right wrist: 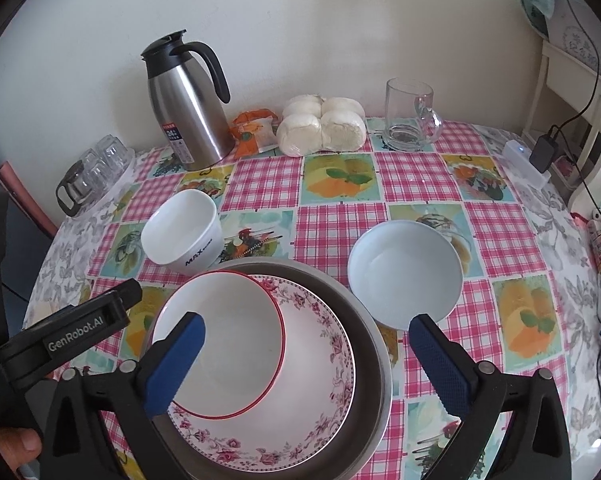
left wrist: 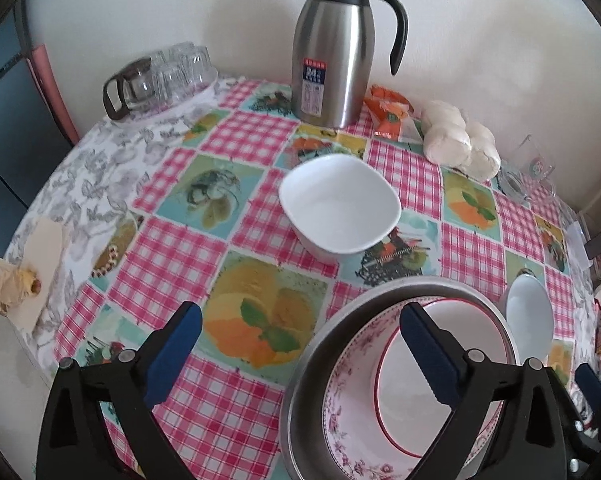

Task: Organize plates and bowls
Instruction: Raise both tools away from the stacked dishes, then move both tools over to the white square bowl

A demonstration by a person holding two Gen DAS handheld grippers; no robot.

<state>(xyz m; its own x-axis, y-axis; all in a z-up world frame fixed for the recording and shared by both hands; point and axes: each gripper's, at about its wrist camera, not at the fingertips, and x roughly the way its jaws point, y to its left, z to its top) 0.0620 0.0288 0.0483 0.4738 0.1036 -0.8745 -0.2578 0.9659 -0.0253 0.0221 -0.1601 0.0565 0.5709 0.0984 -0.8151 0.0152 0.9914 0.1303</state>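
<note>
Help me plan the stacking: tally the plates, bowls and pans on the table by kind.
Metal pan: 1
Floral plate, inside the pan: 1
Red-rimmed bowl, on the floral plate: 1
Plain white bowls, loose on the tablecloth: 2, a squarish one and a round one
Total: 5

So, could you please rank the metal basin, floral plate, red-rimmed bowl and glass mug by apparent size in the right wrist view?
1. metal basin
2. floral plate, lying inside the basin
3. red-rimmed bowl, resting on that plate
4. glass mug, though it stands farthest from the camera, so its true size is unsure.
</note>
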